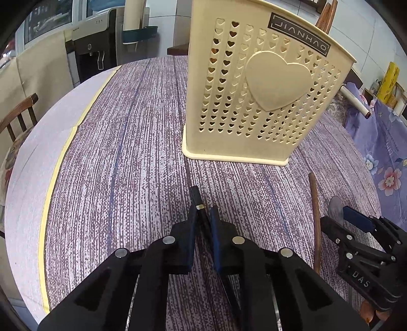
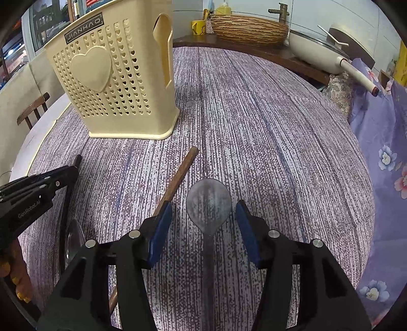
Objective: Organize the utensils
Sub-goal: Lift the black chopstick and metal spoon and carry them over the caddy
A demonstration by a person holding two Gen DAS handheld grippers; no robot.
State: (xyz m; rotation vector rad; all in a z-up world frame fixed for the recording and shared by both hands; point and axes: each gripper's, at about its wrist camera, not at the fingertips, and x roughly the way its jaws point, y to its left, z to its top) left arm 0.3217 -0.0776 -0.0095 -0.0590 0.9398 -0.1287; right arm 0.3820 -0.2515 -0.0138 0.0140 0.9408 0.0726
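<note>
left gripper (image 1: pixel 203 216): nearest in the left wrist view, low over the surface; its jaws are pressed onto a thin black utensil handle (image 1: pixel 196 195), whose end pokes out past the fingertips.
right gripper (image 2: pixel 202 219): jaws spread wide, one on each side of the metal spoon (image 2: pixel 208 201), not touching it; in the left wrist view it shows at the right edge.
metal spoon: flat on the surface, bowl pointing far, handle running back under the gripper body.
wooden stick (image 2: pixel 178 175): lies on the surface just left of the spoon, slanting from near-left to far-right; its near part passes under the right gripper's left finger.
second spoon (image 2: pixel 73 239): a shiny bowl at the near left of the right wrist view, partly hidden, beside the black handle.
surface (image 2: pixel 267 127): covered in a purple and white streaked cloth.
utensil holder (image 1: pixel 254 89): cream plastic, heart-shaped holes, upright farther back on the surface, well apart from both grippers; brown wooden handles (image 1: pixel 326 15) stick out of its top.
wok (image 2: pixel 315 51): white, far right, beyond the surface edge.
</note>
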